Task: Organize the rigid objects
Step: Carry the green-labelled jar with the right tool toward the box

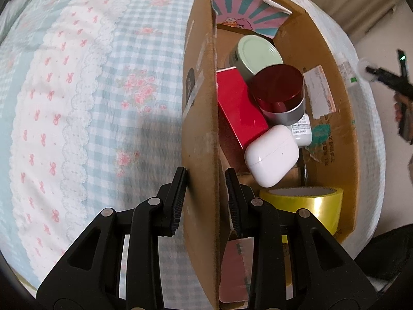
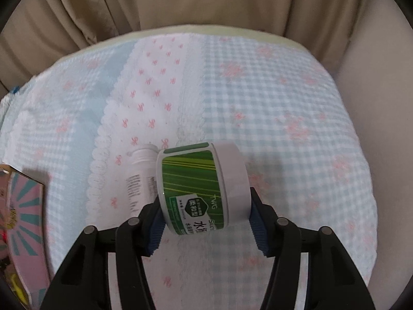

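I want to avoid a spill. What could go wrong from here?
1. The right tongs hold the green jar tilted on its side; it may slip.
2. The box is crowded, so the jar could knock the earbud case.
3. The left tongs pinch only the thin box wall; it may bend.

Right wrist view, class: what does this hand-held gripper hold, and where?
The right hand-held gripper clamps a round green-labelled white-lidded jar, lying sideways, pads on its base and lid.
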A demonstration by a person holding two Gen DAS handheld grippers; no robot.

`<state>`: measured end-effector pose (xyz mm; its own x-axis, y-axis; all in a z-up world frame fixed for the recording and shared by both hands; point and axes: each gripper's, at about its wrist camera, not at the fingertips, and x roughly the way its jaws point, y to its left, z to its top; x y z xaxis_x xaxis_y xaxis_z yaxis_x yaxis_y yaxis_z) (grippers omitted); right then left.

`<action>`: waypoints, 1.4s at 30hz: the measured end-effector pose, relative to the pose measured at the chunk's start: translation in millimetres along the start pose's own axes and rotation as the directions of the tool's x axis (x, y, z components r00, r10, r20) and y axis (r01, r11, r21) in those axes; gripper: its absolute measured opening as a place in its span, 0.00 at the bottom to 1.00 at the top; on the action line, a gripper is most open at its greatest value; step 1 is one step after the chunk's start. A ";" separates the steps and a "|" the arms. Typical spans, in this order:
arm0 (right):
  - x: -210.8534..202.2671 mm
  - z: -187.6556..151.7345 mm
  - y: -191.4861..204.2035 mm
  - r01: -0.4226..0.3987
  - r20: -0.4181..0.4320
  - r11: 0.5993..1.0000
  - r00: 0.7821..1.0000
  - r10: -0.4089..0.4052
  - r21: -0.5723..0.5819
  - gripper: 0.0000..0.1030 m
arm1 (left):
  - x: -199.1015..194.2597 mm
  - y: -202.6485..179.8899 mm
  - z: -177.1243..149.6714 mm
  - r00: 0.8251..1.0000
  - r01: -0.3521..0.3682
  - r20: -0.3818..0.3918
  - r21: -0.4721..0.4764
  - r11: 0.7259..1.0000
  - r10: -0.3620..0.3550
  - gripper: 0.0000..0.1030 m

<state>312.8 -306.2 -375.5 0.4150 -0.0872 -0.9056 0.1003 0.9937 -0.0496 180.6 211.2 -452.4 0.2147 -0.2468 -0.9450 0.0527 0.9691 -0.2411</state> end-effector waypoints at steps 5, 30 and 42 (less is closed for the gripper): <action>-63.9 -3.5 7.7 0.015 0.040 1.000 0.999 -0.016 0.023 0.52 | 1.0 -1.1 1.5 1.000 -0.013 -0.020 0.021 1.000 0.013 0.26; -207.5 -51.3 256.3 -0.150 0.053 0.980 0.988 0.144 0.133 0.52 | 3.7 -11.1 9.9 0.998 -0.019 -0.058 0.119 0.993 0.026 0.26; -122.6 -70.8 353.8 -0.234 -0.062 0.970 0.969 0.238 0.063 0.52 | -2.7 4.6 10.3 0.998 0.022 -0.057 0.096 0.995 -0.016 0.26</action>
<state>233.4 61.1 -311.9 0.3702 0.1564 -0.9157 0.0575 0.9800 0.1906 190.4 216.3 -448.7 0.1578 -0.2624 -0.9520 0.1505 0.9592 -0.2394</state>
